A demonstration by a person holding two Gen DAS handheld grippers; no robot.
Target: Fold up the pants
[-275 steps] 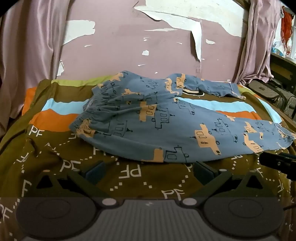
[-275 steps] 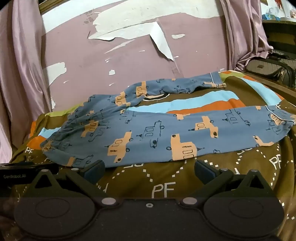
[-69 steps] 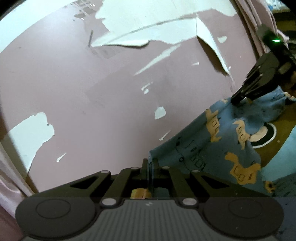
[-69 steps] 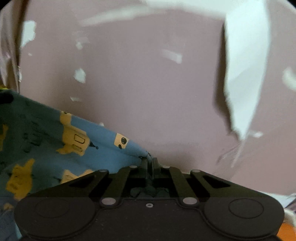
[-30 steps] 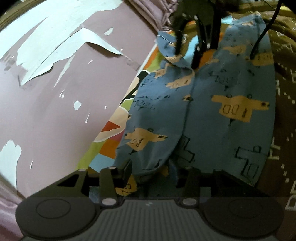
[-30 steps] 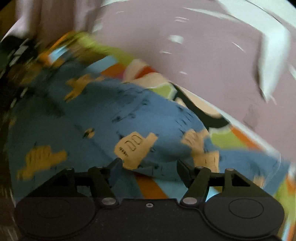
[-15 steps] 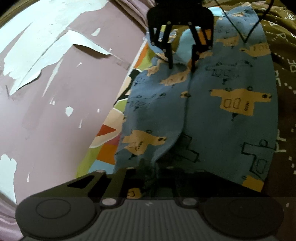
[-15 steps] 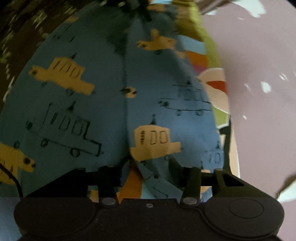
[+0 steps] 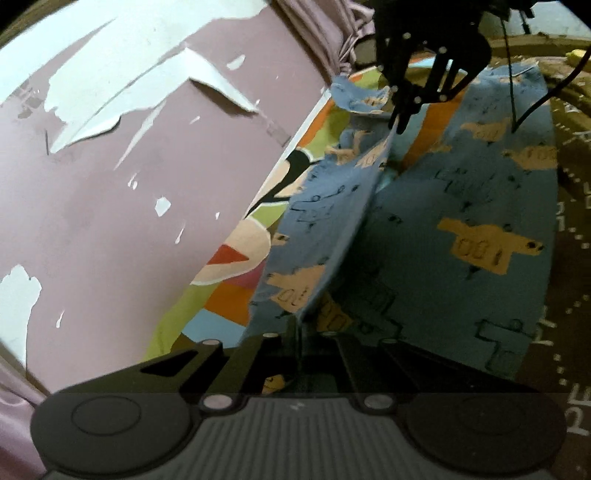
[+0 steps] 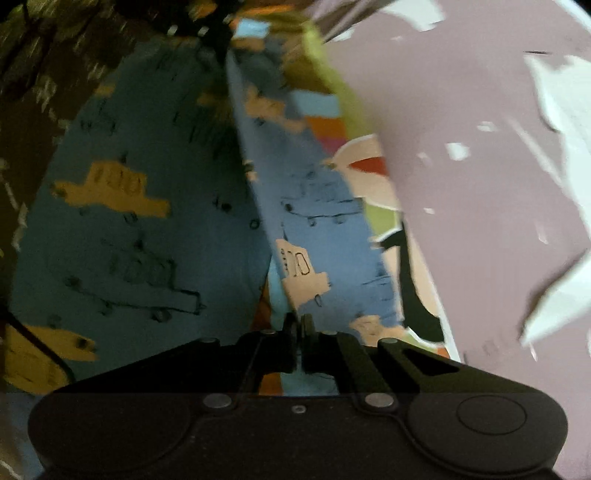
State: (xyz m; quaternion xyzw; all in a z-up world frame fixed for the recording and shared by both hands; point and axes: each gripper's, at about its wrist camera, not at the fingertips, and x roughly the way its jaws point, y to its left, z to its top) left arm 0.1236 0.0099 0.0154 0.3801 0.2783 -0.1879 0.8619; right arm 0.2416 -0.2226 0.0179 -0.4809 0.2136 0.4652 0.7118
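Observation:
The blue pants (image 9: 454, 229) with orange car prints lie along the bed. One leg (image 9: 332, 218) is lifted into a taut raised edge between my two grippers, the other leg lies flat. My left gripper (image 9: 298, 328) is shut on the near end of that raised leg. My right gripper (image 9: 400, 122) shows at the far end in the left wrist view, pinching the same edge. In the right wrist view, my right gripper (image 10: 298, 325) is shut on the blue pants (image 10: 317, 206), and the flat leg (image 10: 140, 221) lies to the left.
The pink wall (image 9: 129, 166) with peeling paint runs close beside the bed. The bedspread (image 9: 236, 258) is striped and patterned, brown with white letters (image 9: 576, 258) on the other side. A pink curtain (image 9: 325, 33) hangs at the far end.
Both grippers have closed on the edge of the nearer-the-wall leg and raised it off the bed, pulling it taut. Half a second ago both were open over the flat pants.

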